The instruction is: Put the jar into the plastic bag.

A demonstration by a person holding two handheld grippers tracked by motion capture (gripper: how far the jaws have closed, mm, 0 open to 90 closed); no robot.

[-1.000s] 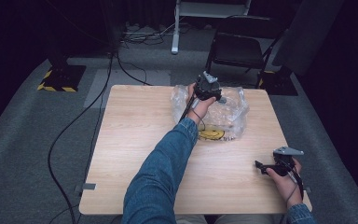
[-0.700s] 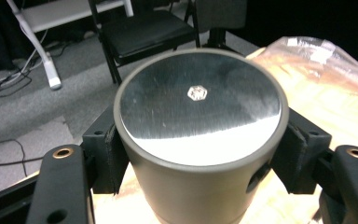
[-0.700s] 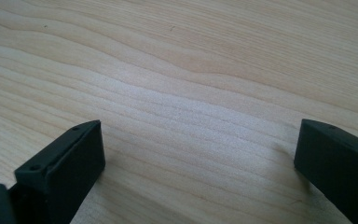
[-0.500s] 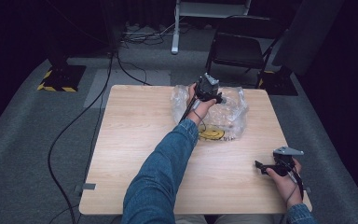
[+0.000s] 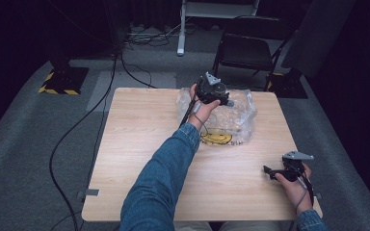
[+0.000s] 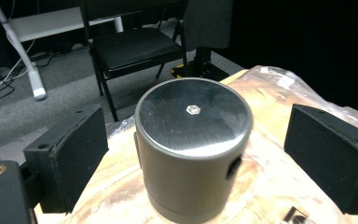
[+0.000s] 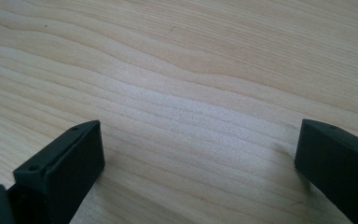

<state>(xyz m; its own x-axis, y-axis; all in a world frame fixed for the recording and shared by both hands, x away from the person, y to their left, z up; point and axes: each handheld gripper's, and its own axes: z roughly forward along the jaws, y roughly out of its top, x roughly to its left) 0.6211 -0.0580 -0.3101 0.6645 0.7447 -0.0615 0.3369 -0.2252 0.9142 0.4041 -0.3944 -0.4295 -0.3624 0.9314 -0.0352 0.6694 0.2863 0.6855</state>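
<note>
The dark metal cylinder (image 6: 193, 149) stands upright on the clear plastic bag (image 5: 236, 118) at the wooden table's (image 5: 139, 144) far side. The left gripper (image 6: 196, 154) has just been opening; its jaws flank the cylinder without touching. The right gripper (image 7: 196, 172), spread wide, holds nothing.

Cylinder (image 6: 193, 149) base below frame edge

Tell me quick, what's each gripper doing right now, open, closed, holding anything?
Left gripper: open, jaws have just been opening, clear on both sides of the dark metal cylinder standing between them.
Right gripper: open, nothing between its jaws, over the table.
</note>
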